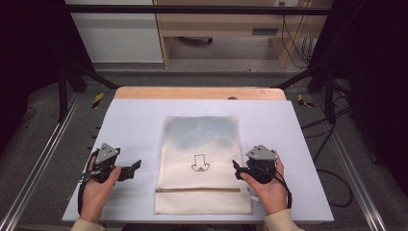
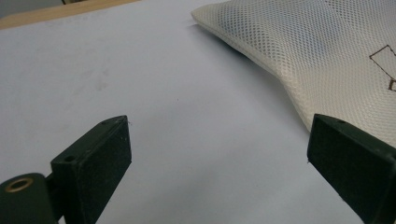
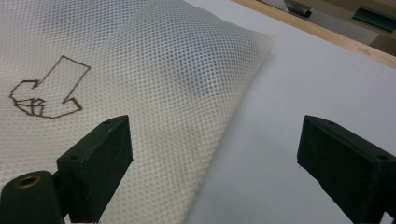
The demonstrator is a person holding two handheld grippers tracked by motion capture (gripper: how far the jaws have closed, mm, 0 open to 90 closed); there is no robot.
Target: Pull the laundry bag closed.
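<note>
Mesh bag (image 1: 202,161): cream netting, lying flat in the middle of the pale table (image 1: 134,125), zip (image 1: 197,190) closed and running across the end nearest the person; a drawn outline mark (image 1: 199,162) at its centre; something bluish shows through the far half

Left gripper (image 1: 137,165): held in the person's left hand (image 1: 96,187), on the table just left of the bag, apart from it. Jaws wide apart, nothing between them but bare table; in the left gripper view the bag's long edge (image 2: 299,70) lies ahead and beside the right-hand jaw

Right gripper (image 1: 235,168): held in the right hand (image 1: 269,190), at the bag's right edge. Jaws wide apart, not pressing on anything; in the right gripper view the bag's edge (image 3: 224,135) runs between them
</note>
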